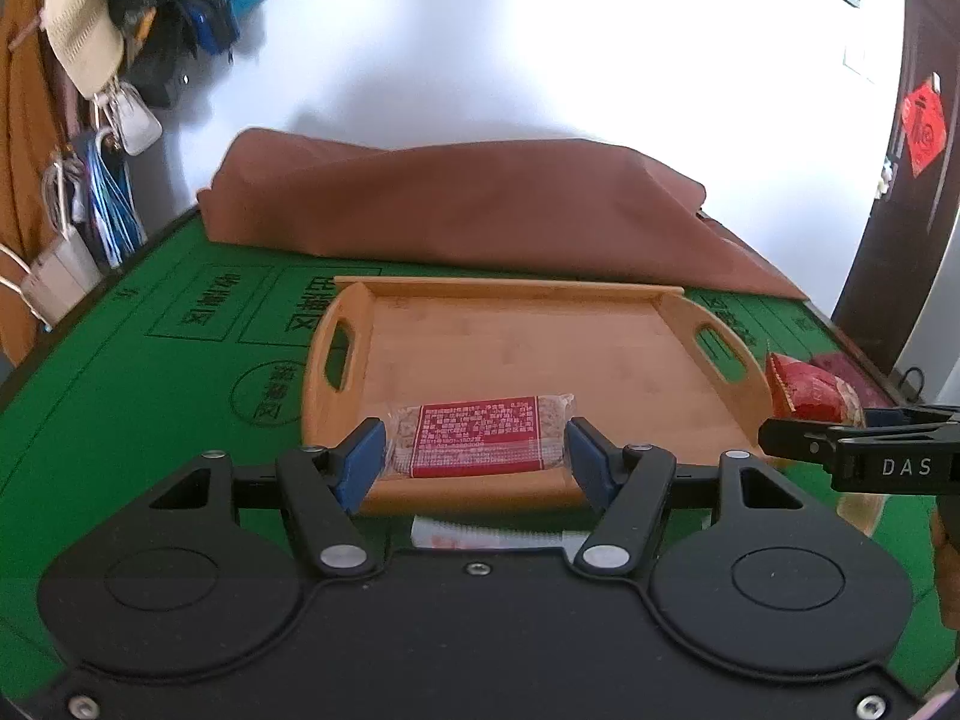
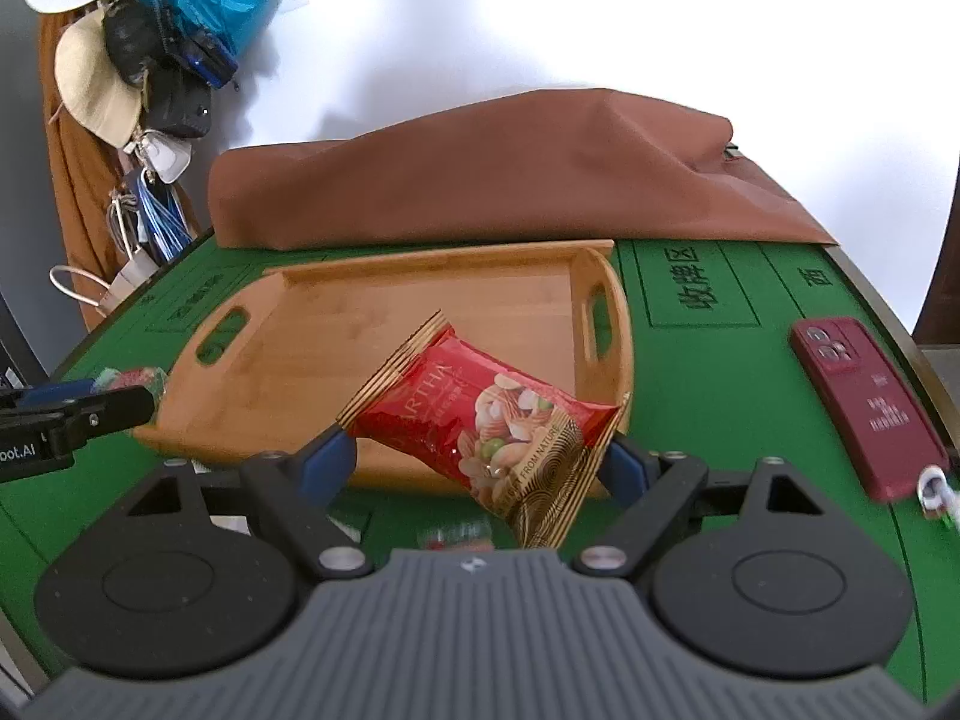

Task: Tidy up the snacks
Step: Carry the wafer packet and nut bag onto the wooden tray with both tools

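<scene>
A bamboo tray (image 1: 516,336) with two handle slots lies on the green table; it also shows in the right wrist view (image 2: 372,312). My left gripper (image 1: 477,450) is shut on a clear-wrapped cereal bar with a red label (image 1: 477,438), held over the tray's near edge. My right gripper (image 2: 480,462) is shut on a red and gold nut packet (image 2: 480,414), held tilted above the tray's near right corner. That packet (image 1: 810,390) and the right gripper's finger (image 1: 840,438) show at the right in the left wrist view.
A brown cloth (image 1: 468,204) lies heaped behind the tray. A dark red phone (image 2: 864,402) lies on the table at the right. Another wrapped snack (image 1: 492,534) lies under my left gripper. Bags and hats (image 2: 144,60) hang at the far left.
</scene>
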### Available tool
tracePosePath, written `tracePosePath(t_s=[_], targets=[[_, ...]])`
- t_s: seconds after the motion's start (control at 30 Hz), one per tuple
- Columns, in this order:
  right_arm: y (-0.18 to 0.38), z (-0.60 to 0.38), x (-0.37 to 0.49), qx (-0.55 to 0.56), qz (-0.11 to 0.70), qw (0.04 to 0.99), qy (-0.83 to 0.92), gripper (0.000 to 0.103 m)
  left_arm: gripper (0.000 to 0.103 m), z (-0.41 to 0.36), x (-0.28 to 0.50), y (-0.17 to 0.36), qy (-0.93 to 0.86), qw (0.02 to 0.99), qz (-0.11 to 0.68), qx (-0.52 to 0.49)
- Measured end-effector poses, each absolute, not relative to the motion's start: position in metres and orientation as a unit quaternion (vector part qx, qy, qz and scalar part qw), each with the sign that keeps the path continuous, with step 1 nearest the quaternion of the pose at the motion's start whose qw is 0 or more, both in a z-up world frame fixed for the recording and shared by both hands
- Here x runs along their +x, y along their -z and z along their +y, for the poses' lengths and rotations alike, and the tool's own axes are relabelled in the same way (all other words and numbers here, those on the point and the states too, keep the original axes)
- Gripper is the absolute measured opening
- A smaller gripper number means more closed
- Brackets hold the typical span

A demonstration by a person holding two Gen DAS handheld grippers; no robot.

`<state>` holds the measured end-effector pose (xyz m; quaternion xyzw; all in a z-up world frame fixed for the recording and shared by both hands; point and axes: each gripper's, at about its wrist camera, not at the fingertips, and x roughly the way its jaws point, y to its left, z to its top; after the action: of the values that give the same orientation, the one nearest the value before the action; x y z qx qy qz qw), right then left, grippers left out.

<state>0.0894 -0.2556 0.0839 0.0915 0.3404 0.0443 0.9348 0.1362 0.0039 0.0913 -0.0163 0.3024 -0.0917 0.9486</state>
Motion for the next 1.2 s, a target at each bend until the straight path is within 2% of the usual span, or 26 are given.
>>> tracePosePath(t_s=[0.5, 0.87, 1.2], targets=[[-0.104, -0.253, 0.194, 0.062, 0.376, 0.923, -0.048, 0.085, 0.064, -0.007, 0.246, -0.101, 0.074, 0.937, 0.34, -0.022], [-0.077, -0.237, 0.256, 0.012, 0.415, 0.908, -0.062, 0.085, 0.064, -0.031, 0.323, -0.059, 0.067, 0.918, 0.39, -0.023], [-0.046, -0.233, 0.277, 0.014, 0.453, 0.889, -0.068, 0.085, 0.064, -0.031, 0.344, -0.027, 0.049, 0.907, 0.417, -0.011]])
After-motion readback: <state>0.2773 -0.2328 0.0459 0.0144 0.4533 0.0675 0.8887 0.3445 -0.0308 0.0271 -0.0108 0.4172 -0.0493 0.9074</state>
